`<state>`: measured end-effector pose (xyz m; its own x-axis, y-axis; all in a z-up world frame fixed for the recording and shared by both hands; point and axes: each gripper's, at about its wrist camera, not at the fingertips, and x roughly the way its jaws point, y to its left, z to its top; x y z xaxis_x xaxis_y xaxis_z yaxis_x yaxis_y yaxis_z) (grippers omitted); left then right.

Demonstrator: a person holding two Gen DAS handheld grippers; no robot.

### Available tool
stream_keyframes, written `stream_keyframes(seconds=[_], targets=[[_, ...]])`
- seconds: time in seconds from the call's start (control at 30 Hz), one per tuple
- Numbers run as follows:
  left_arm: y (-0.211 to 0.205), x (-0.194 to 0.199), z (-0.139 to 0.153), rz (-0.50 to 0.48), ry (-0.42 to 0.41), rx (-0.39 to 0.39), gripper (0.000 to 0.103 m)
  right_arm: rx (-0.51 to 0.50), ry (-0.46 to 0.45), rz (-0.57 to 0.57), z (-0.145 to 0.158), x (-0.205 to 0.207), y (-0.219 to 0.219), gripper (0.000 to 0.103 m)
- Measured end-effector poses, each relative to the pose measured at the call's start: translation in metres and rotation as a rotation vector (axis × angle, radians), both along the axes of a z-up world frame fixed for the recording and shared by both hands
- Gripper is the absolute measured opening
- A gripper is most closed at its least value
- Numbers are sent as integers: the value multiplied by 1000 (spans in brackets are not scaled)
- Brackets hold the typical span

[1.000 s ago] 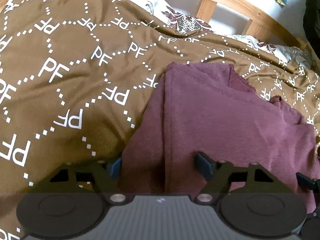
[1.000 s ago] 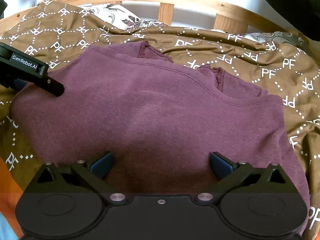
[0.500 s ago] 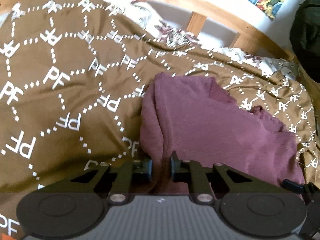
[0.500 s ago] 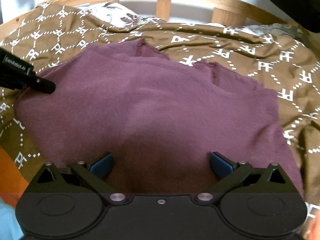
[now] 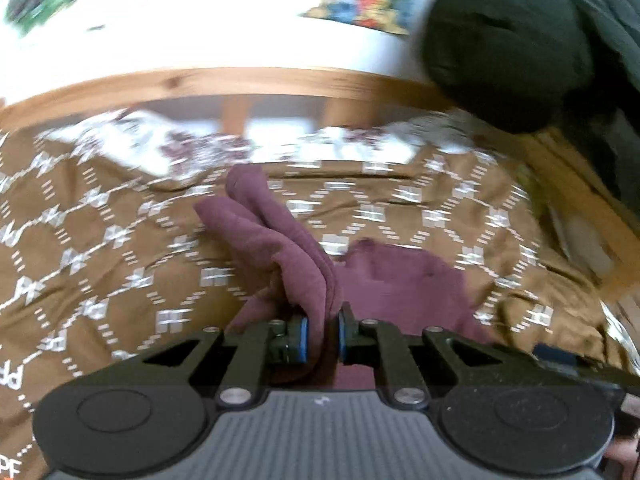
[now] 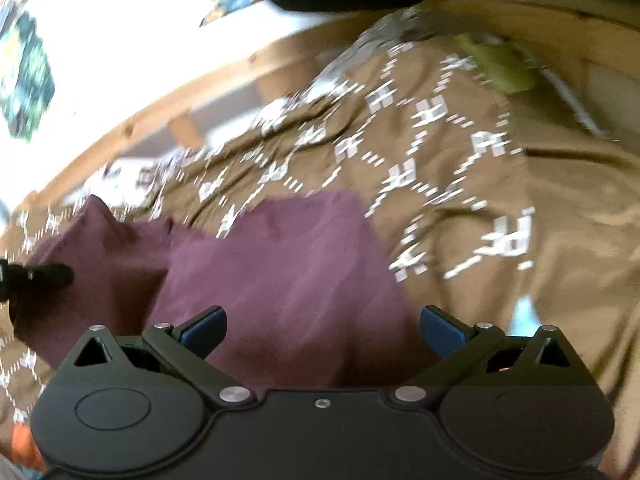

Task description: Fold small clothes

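A maroon garment (image 5: 400,284) lies on a brown patterned bedspread (image 5: 100,240). My left gripper (image 5: 323,338) is shut on a bunched edge of the garment, which rises in folds between the pads and stands lifted off the bed. In the right wrist view the garment (image 6: 280,280) spreads below my right gripper (image 6: 323,330), which is open and empty just over the cloth. The left gripper's tip (image 6: 44,276) shows at the left edge of that view, on the raised cloth.
A wooden bed rail (image 5: 240,84) runs behind the bedspread, with a floral pillow (image 5: 160,144) under it. A dark bundle (image 5: 520,48) hangs at the upper right. A green item (image 6: 500,64) lies near the rail. Both views are motion-blurred.
My left gripper closed on the garment's left edge and lifted it, bunching the cloth. Both cameras tilted up and swung. The right gripper stayed open over the garment.
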<state>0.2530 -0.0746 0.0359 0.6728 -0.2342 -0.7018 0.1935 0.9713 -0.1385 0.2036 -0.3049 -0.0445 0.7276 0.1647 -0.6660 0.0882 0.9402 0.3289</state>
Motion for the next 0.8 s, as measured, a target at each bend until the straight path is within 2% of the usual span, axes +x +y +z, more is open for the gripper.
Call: stream_keyframes(seconds=[0.1, 0.2, 0.37, 0.5, 0.53, 0.57, 0.67, 0.8], targets=[[-41, -6, -6, -51, -4, 33, 14, -15, -38, -55, 7, -7, -23, 102], [-73, -9, -26, -83, 25, 51, 14, -35, -58, -125, 7, -16, -45, 102], [-95, -15, -58, -111, 77, 75, 15, 146, -16, -216, -6, -22, -81, 103], [-95, -23, -62, -139, 74, 71, 22, 174, -14, -219, -9, -22, -84, 103], [-93, -25, -60, -149, 73, 55, 28, 170, -16, -210, -9, -21, -83, 103], [-91, -27, -58, -157, 72, 33, 40, 166, -18, -201, -8, -20, -81, 103], [-86, -31, -50, -185, 65, -29, 65, 161, -33, -170, -7, -18, -73, 103], [-74, -47, -39, -238, 18, -91, 80, 173, -65, -130, -5, -15, -65, 102]])
